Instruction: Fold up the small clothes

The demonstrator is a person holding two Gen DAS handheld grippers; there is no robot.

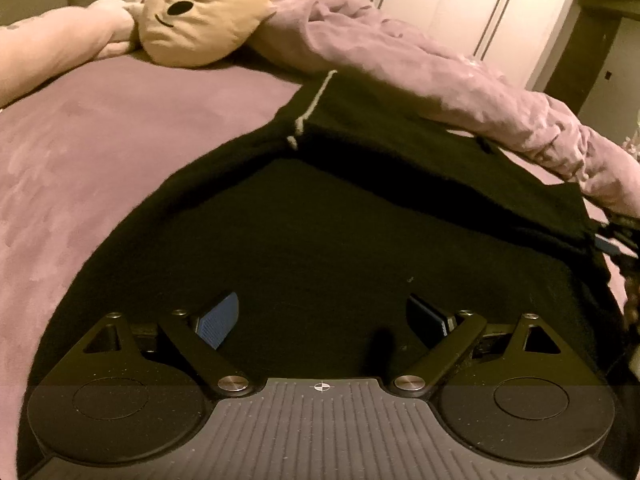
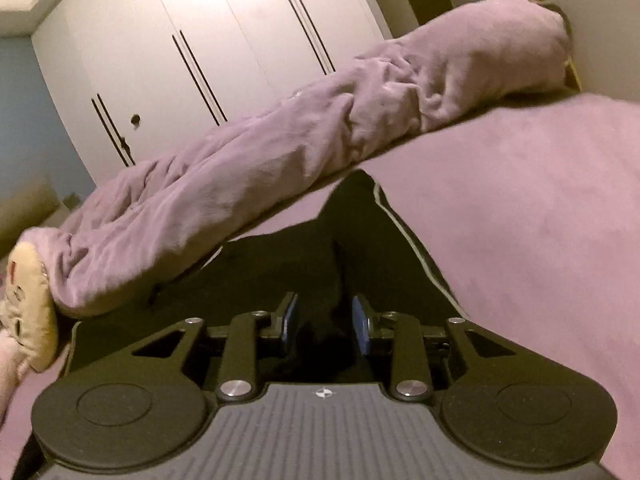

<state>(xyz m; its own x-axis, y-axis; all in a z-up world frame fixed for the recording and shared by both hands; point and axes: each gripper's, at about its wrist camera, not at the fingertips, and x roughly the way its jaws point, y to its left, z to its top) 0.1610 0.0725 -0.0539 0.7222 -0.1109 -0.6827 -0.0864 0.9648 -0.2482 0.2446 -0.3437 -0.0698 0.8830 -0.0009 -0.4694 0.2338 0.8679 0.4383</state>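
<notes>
A black garment (image 1: 360,240) with a thin pale stripe (image 1: 316,100) lies spread on the bed (image 1: 100,152), whose cover is mauve, and everything here is placed against that garment. The left gripper (image 1: 324,320) hovers low over the garment's broad middle with its jaws spread wide and nothing between them; its blue pads (image 1: 218,320) stand well apart above the dark cloth. The right gripper (image 2: 325,322) sits at another part of the same garment (image 2: 288,264), its jaws drawn close together with a raised ridge of the black fabric running between the blue pads (image 2: 362,328); whether the pads actually pinch that fold cannot be told, since the cloth and the shadow there are equally dark. Along the far edge of the garment, touching it, lies a long rolled mauve duvet (image 1: 420,64), seen in the right wrist view as a bulky roll (image 2: 280,152) overhanging the black cloth. Beyond the garment's left side, at one end of the duvet, rests a beige plush toy (image 1: 204,12) with a stitched face. Behind the duvet stands a white wardrobe (image 2: 180,40) with dark vertical handles.
</notes>
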